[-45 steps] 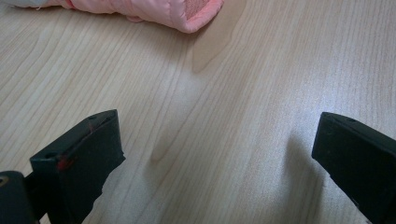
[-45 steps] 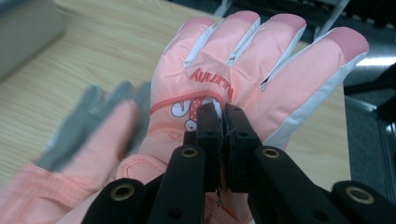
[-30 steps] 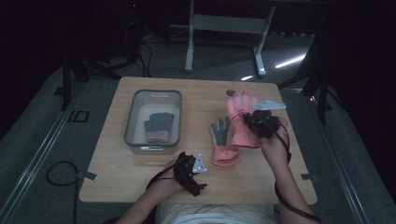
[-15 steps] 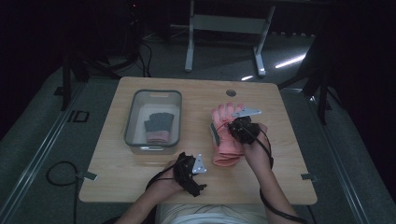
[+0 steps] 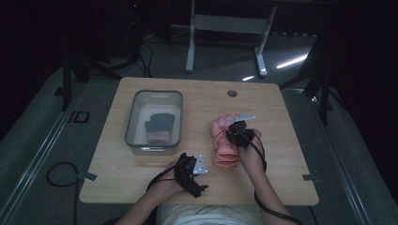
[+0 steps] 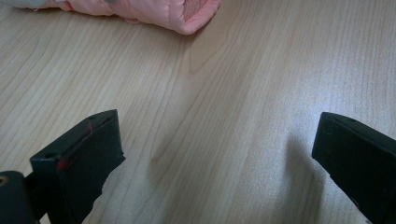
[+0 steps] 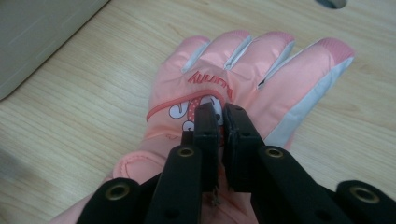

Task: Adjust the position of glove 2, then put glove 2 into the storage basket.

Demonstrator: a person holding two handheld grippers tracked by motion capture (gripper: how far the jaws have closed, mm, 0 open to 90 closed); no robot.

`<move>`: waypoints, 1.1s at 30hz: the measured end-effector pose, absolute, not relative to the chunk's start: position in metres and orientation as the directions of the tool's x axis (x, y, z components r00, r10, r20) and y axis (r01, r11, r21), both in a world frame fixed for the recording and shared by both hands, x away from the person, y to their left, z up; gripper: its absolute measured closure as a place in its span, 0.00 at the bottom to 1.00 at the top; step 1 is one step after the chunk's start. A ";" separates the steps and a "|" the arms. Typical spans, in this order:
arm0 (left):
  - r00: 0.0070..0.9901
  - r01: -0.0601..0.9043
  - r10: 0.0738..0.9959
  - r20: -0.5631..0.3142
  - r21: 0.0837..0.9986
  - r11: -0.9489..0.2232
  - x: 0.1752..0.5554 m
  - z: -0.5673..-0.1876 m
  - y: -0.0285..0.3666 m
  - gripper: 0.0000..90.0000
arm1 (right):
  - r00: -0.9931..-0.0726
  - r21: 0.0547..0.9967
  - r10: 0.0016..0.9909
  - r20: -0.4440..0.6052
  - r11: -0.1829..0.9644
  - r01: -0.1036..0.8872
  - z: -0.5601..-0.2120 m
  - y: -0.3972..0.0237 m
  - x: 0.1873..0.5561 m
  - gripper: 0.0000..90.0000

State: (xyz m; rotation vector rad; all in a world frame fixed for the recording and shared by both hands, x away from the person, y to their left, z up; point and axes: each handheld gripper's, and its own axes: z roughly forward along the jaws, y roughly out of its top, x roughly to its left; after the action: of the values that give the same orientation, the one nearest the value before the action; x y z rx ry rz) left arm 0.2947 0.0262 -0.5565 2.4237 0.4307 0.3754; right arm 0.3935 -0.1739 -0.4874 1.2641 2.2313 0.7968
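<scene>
Pinching the pink glove

The right gripper (image 7: 220, 116) is almost shut, pinching the pink glove (image 7: 243, 79) lying on the table (image 5: 281, 117), right of the bin (image 5: 155, 140). The left gripper (image 6: 215, 154) is wide open, holding nothing.

so the light wood surface (image 5: 197, 101) has a clear plastic bin (image 5: 133, 123) sitting on its left half and a pink glove (image 5: 224, 143) lying flat a bit right of center, well apart.
</scene>
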 end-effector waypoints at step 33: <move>0.845 0.221 0.526 0.090 0.838 -0.498 0.299 -0.499 0.039 0.05 | -0.564 0.792 0.824 -0.049 0.376 0.481 -0.450 -0.239 0.380 0.63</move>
State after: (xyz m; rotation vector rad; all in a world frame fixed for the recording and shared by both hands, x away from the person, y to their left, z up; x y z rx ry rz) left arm 0.2993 0.0387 -0.4986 2.0987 0.5443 0.4199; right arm 0.3800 -0.2391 -0.4496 1.1270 2.2010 1.0504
